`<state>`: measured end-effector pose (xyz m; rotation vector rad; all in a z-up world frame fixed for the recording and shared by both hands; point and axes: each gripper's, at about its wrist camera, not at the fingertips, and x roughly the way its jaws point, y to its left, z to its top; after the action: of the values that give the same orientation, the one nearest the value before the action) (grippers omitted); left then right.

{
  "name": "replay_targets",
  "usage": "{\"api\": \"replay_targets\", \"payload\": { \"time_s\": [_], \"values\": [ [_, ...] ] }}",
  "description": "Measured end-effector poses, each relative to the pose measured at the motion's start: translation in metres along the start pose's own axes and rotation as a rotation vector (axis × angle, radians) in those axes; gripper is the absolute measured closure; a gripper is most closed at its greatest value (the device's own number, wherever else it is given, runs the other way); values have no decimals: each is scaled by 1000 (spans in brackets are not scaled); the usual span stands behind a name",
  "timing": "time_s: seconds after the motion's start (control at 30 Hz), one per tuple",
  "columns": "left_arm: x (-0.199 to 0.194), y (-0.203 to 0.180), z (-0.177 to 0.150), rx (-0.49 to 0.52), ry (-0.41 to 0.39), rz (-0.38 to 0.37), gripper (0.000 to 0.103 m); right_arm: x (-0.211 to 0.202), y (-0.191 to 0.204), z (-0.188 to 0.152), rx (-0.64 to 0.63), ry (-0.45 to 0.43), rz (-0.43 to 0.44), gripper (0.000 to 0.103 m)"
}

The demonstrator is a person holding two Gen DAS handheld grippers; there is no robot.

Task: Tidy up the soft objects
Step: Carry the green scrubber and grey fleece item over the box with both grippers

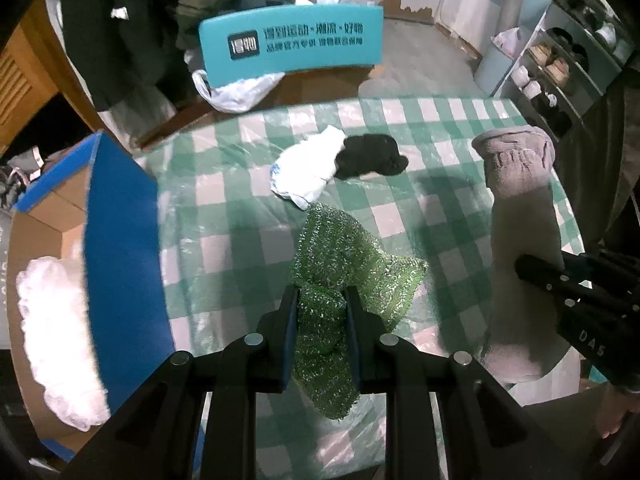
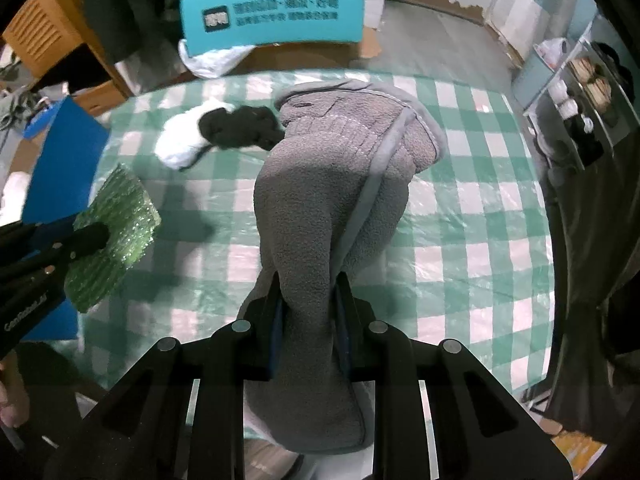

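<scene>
Beyond my table's far edge stands a teal chair back (image 1: pixel 291 42) with dark printed lettering, a crumpled white plastic bag (image 1: pixel 236 92) under it; past the far right corner a shelf rack (image 1: pixel 560 68) holds shoes; dark coats (image 1: pixel 132 20) hang far left

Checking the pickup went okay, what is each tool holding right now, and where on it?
Left tool pinches the green sparkly cloth at a bunched fold near its middle. Right tool grips the grey fleece piece across its narrow lower part.

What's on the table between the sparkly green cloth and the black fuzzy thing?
A crumpled white cloth lies there, touching the black fuzzy item, just beyond the sparkly green cloth. The left wrist view shows it best.
</scene>
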<state>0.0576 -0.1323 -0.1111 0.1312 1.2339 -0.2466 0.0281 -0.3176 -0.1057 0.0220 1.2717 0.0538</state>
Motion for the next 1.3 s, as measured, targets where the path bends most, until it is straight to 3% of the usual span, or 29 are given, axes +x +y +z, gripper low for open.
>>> {"api": "replay_targets", "payload": {
  "time_s": [0.5, 1.3],
  "values": [
    [-50, 29, -8, -18, -78, 9, 81, -35, 47, 13, -73, -61, 100, 83],
    [-101, 152, -13, -214, -185, 68, 81, -58, 152, 60, -194, -96, 230, 83]
  ]
}}
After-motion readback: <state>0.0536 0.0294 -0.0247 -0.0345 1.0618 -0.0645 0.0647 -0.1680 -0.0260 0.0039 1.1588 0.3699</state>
